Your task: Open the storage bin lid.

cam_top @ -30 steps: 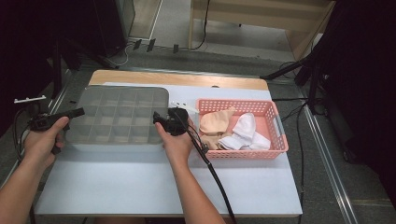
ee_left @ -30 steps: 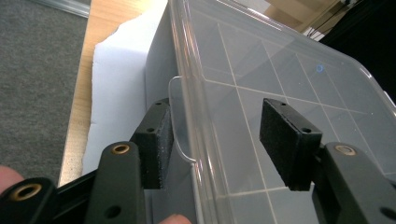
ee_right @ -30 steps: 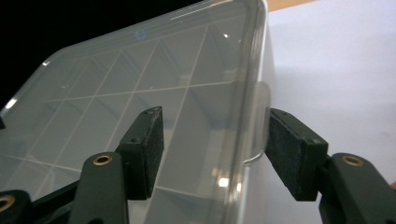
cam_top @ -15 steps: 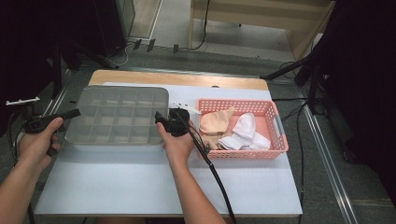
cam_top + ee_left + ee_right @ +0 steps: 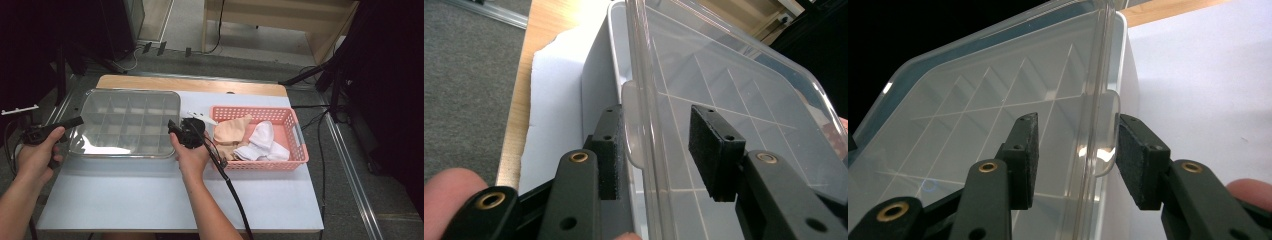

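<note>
I'm bracketing the lid (image 5: 127,122) tabs with both tongs, left (image 5: 659,150) and right (image 5: 1075,160), each open, not yet pinching, ready to lift evenly. Box (image 5: 87,147) sitting on worktop (image 5: 165,200); basket (image 5: 300,145) beyond.

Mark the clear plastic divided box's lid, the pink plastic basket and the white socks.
clear plastic lid (image 5: 127,122), high view, middle of its top panel
pink plastic basket (image 5: 299,137), high view, right rim
white socks (image 5: 262,140), high view, middle of the pile
</note>
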{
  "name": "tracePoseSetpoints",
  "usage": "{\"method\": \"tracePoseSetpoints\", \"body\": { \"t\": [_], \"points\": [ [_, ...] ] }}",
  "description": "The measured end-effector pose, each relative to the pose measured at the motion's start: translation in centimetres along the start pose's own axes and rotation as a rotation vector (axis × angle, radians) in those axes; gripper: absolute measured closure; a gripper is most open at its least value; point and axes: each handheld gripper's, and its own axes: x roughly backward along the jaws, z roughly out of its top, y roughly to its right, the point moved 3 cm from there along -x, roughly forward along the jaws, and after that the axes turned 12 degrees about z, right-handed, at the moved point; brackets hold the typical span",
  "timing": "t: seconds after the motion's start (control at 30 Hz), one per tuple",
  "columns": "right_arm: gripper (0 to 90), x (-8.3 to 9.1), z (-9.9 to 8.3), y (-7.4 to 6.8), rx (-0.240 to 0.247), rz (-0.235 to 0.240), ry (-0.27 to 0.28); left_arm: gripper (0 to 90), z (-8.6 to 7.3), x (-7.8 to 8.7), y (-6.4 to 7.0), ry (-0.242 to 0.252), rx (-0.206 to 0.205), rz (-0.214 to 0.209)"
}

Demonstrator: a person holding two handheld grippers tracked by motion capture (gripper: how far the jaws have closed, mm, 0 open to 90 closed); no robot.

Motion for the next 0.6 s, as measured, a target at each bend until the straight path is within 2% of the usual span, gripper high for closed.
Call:
{"method": "tracePoseSetpoints", "body": {
  "t": [0.07, 0.17, 0.23, 0.37, 0.5, 0.6],
  "points": [
    [55.5, 0.1, 0.0, 0.0, 0.013, 0.004, 0.007, 61.1, 0.0, 0.1, 0.0, 0.004, 0.000, 0.002],
    [57.0, 0.3, 0.1, -0.1, -0.004, 0.014, 0.020, 61.5, 0.2, 0.5, 0.0, 0.018, 0.027, -0.033],
    [58.2, 0.4, 0.2, -0.1, -0.002, 0.029, 0.030, 61.9, 0.3, 0.8, 0.2, 0.035, 0.025, -0.017],
    [60.4, 1.0, 0.5, -0.8, 0.010, 0.046, 0.051, 64.3, 0.5, 1.6, 0.1, 0.052, 0.053, -0.041],
    [62.1, 1.8, 0.7, -1.1, 0.008, 0.050, 0.058, 66.9, 0.6, 2.7, 0.5, 0.059, 0.046, -0.074],
    [66.1, 2.4, 1.1, -1.1, -0.020, 0.083, 0.076, 65.8, 0.5, 3.2, 0.7, 0.067, 0.035, -0.067]
  ]
}}
